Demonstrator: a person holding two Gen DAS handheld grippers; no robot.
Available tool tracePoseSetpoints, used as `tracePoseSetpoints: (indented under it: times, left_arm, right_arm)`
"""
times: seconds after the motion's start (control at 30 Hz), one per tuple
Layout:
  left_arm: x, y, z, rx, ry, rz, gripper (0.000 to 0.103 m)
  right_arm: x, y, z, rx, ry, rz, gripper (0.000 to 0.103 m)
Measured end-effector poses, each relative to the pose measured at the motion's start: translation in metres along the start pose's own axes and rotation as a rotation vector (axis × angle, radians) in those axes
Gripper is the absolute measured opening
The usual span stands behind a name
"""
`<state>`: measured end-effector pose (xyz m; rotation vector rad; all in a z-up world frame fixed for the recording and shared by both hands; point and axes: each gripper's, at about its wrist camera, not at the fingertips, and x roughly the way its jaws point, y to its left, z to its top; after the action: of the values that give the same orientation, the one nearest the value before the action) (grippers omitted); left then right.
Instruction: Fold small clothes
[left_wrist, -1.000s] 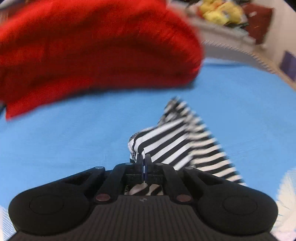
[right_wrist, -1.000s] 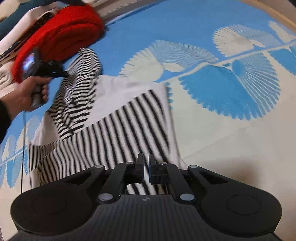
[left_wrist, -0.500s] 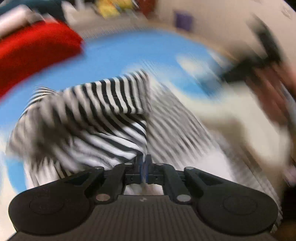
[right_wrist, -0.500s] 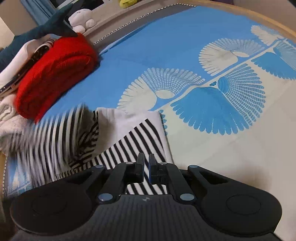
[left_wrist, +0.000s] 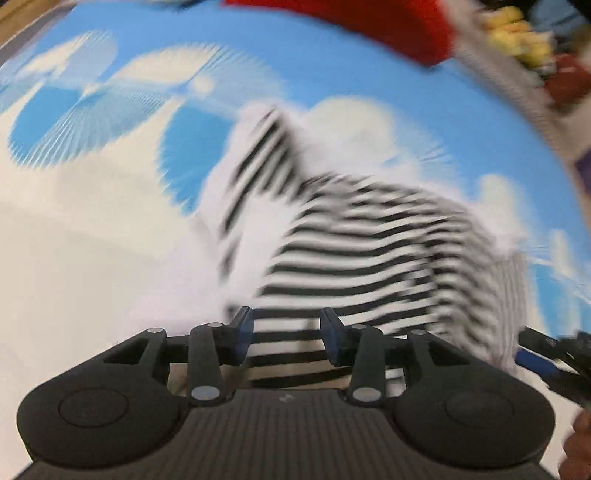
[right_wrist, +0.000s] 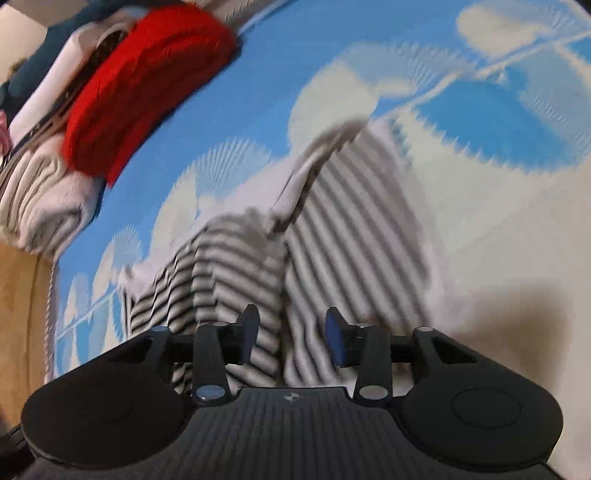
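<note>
A black-and-white striped garment (left_wrist: 351, 240) lies folded over itself on the blue and cream patterned bedspread (left_wrist: 92, 229). In the left wrist view my left gripper (left_wrist: 288, 332) hovers over its near edge. Its jaws are opening, and the striped cloth shows through the gap with no pad pressing on it. The tip of the other gripper (left_wrist: 546, 354) shows at the right edge. In the right wrist view my right gripper (right_wrist: 293, 332) hangs over the same garment (right_wrist: 332, 221). Its jaws are opening too, with cloth below the gap but not pinched. Both views are blurred.
A folded red knit (right_wrist: 140, 85) lies at the far left of the bed, seen also as a red knit (left_wrist: 369, 18) at the top of the left view. Beside it sits a stack of folded pale clothes (right_wrist: 44, 192). A wooden bed edge (right_wrist: 18, 314) runs along the left.
My left gripper swung across with a striped flap pinched in it and laid it over the garment. Both grippers, shut on the cloth before, now stand apart from it.
</note>
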<state>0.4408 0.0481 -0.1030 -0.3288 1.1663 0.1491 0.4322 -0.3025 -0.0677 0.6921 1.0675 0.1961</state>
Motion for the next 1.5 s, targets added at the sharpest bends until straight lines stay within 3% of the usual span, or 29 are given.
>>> tracePoseSetpoints:
  times: [0.1,0.17,0.2,0.23,0.27,0.37,0.43,0.53,0.57,0.63,0.7,0.8,0.87,0.9,0.97,1.07,1.13,1.17,1.2,1.27,1.4,1.47,1.5]
  left_arm:
    - [0.016,0.012,0.009,-0.048,0.027,-0.038,0.044]
    - [0.021,0.007,0.007,-0.01,0.022,-0.035,0.043]
    - [0.023,0.005,0.008,0.004,0.021,-0.039,0.041]
    - [0.022,0.005,0.004,0.007,0.026,-0.057,0.022]
    - [0.017,0.006,-0.002,0.01,0.036,-0.084,0.002]
    - [-0.005,0.007,0.0,0.014,-0.031,-0.136,0.001]
    - [-0.031,0.009,0.005,-0.001,-0.12,-0.218,0.001]
    - [-0.052,0.012,0.005,0.027,-0.192,-0.23,0.001]
    - [-0.046,0.014,0.004,0.031,-0.169,-0.204,0.001]
    - [-0.022,0.025,0.003,-0.014,-0.059,-0.147,0.001]
    - [-0.003,0.036,0.001,-0.081,0.03,-0.137,0.002]
    - [0.004,0.038,0.0,-0.121,0.058,-0.161,0.004]
    - [0.001,0.034,0.0,-0.11,0.047,-0.173,0.027]
    - [-0.001,0.034,0.0,-0.106,0.038,-0.173,0.029]
    - [0.0,0.034,-0.002,-0.11,0.04,-0.158,0.029]
    - [0.006,0.036,-0.004,-0.145,0.086,-0.163,0.029]
    - [0.006,0.037,-0.007,-0.161,0.107,-0.183,0.028]
    - [0.006,0.035,-0.008,-0.159,0.105,-0.186,0.016]
    - [0.004,0.032,-0.007,-0.149,0.092,-0.195,0.006]
    - [-0.008,0.027,-0.002,-0.119,0.001,-0.219,0.002]
    - [-0.049,0.026,0.009,-0.097,-0.234,-0.302,0.002]
    - [-0.056,0.031,0.012,-0.12,-0.286,-0.307,0.002]
    - [-0.055,0.035,0.012,-0.134,-0.285,-0.28,0.002]
  right_arm:
    - [0.029,0.013,-0.014,-0.031,0.079,-0.002,0.049]
    - [0.045,0.022,-0.025,-0.071,0.127,-0.009,0.048]
    - [0.049,0.025,-0.029,-0.086,0.137,-0.018,0.039]
    - [0.051,0.028,-0.033,-0.104,0.138,-0.02,0.028]
    - [0.049,0.03,-0.033,-0.11,0.128,-0.013,0.003]
    - [0.02,0.031,-0.02,-0.082,0.013,0.058,0.003]
    - [-0.021,0.034,-0.004,-0.092,-0.148,0.142,0.003]
    - [-0.062,0.033,0.005,-0.158,-0.326,0.119,0.003]
    - [-0.063,0.029,0.005,-0.175,-0.328,0.048,0.003]
    - [-0.04,0.016,0.0,-0.179,-0.2,-0.102,0.003]
    - [-0.018,-0.004,-0.007,-0.082,-0.089,-0.159,0.003]
    - [-0.009,-0.011,-0.01,-0.011,-0.06,-0.156,0.003]
    - [-0.013,-0.005,-0.009,-0.062,-0.091,-0.172,0.003]
    - [-0.015,-0.003,-0.006,-0.076,-0.097,-0.171,0.005]
    - [-0.014,-0.002,-0.006,-0.087,-0.082,-0.158,0.007]
    - [-0.001,-0.013,-0.003,-0.065,-0.04,-0.156,0.022]
    - [0.004,-0.016,-0.003,-0.045,-0.028,-0.151,0.022]
    - [0.007,-0.016,-0.003,-0.041,-0.022,-0.145,0.022]
    - [0.009,-0.015,-0.002,-0.042,-0.015,-0.138,0.016]
    - [0.005,-0.011,-0.003,-0.045,-0.03,-0.106,0.003]
    - [-0.039,0.003,-0.001,-0.013,-0.236,0.076,0.003]
    - [-0.054,0.01,-0.006,-0.04,-0.305,0.102,0.003]
    - [-0.053,0.011,-0.009,-0.047,-0.287,0.084,0.003]
